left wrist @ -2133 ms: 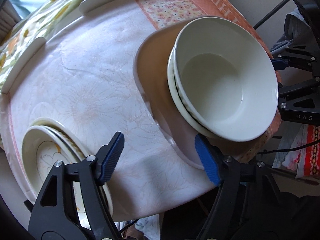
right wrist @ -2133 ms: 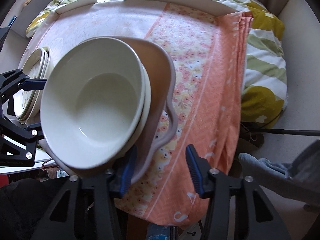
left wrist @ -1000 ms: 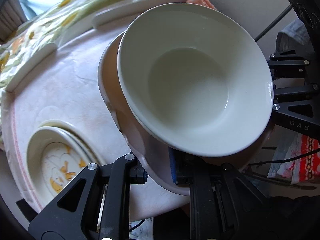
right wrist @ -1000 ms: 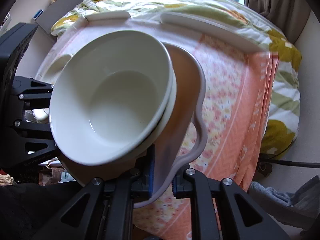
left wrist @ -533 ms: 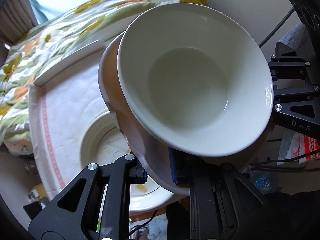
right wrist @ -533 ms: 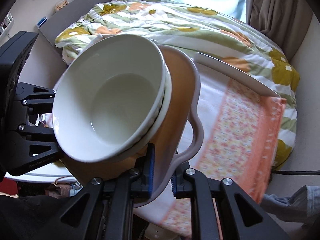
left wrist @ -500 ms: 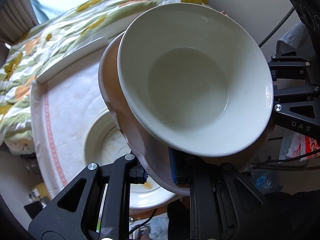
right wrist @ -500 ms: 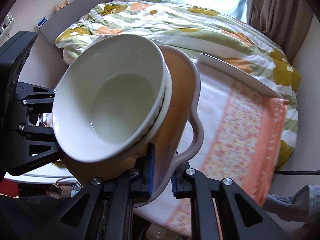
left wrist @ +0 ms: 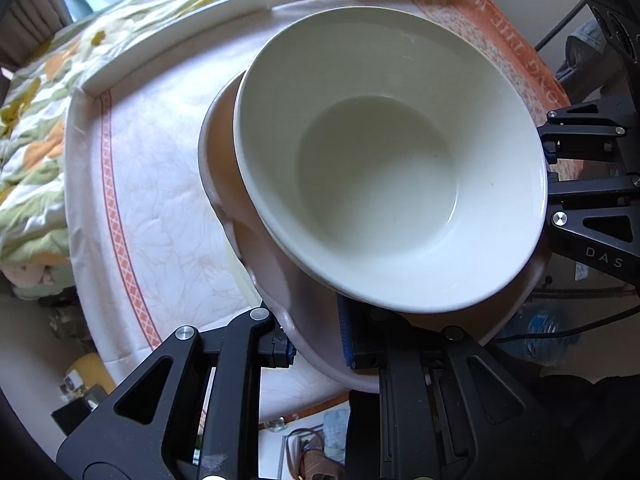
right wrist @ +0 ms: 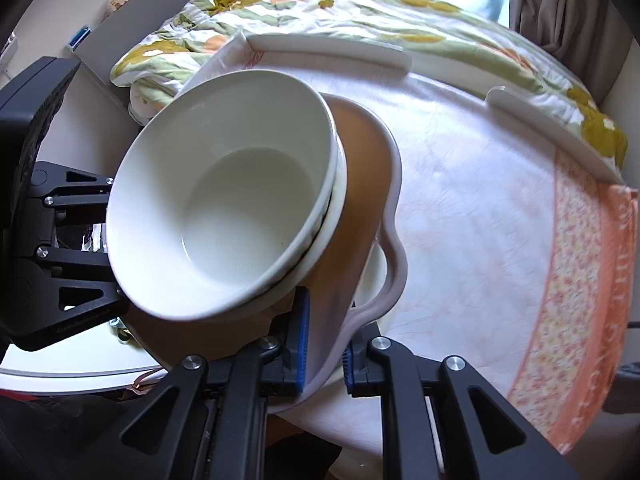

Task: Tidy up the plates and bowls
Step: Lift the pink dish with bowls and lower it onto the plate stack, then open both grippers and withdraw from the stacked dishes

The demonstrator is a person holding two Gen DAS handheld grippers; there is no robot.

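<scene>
A pale pink wavy-rimmed plate (left wrist: 256, 240) carries two nested white bowls (left wrist: 384, 168). My left gripper (left wrist: 316, 344) is shut on the plate's near rim. My right gripper (right wrist: 326, 344) is shut on the opposite rim of the same plate (right wrist: 364, 200), with the bowls (right wrist: 224, 216) leaning toward the left. The plate is held above the white cloth-covered table (right wrist: 472, 216). The stack of flower-patterned plates seen earlier is hidden under the carried plate.
An orange patterned cloth (right wrist: 580, 300) covers the table's right side. White edge guards (right wrist: 328, 48) line the far rim, with a floral quilt (right wrist: 360, 8) behind. The table's left edge (left wrist: 92, 216) drops to the floor.
Both grippers closed on the pink plate's rims, lifted it with the bowls, and carried it leftward over the white cloth; the flower-patterned plates have gone out of sight beneath it.
</scene>
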